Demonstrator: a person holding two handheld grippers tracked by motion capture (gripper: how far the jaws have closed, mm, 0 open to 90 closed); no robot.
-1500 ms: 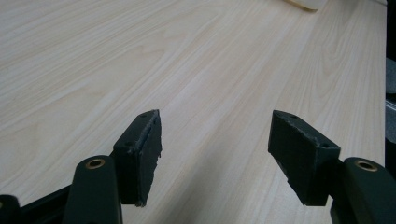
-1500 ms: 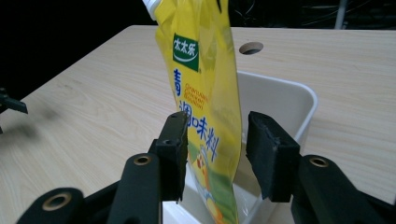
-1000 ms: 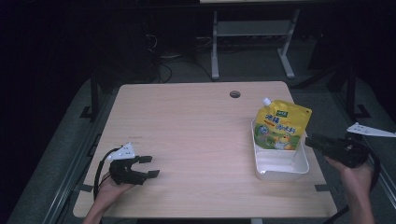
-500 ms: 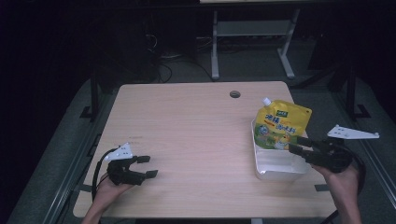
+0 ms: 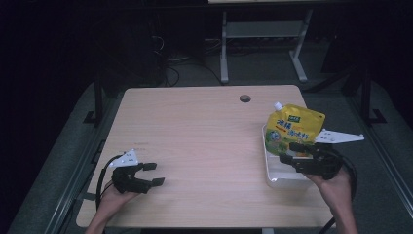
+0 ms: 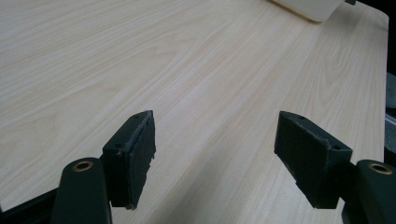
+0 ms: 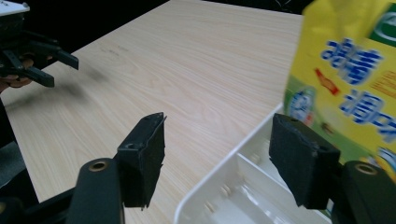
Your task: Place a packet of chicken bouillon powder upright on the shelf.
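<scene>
Yellow pouch (image 5: pixel 293 128) stands upright in the white tray (image 5: pixel 272 171) at the table's (image 5: pixel 204 126) right side, leaning toward the far end. Right gripper (image 5: pixel 290 152) sits just in front of it, jaws having just been opening, nothing between them, so the placing looks done. Left gripper (image 5: pixel 152 174) rests near the table's near-left corner, jaws apart and empty. What's left seems only pulling clear.

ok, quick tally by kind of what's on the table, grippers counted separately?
Yellow spouted refill pouch: 1
White plastic tray: 1
Handheld grippers: 2, left gripper and right gripper
Total: 4
</scene>
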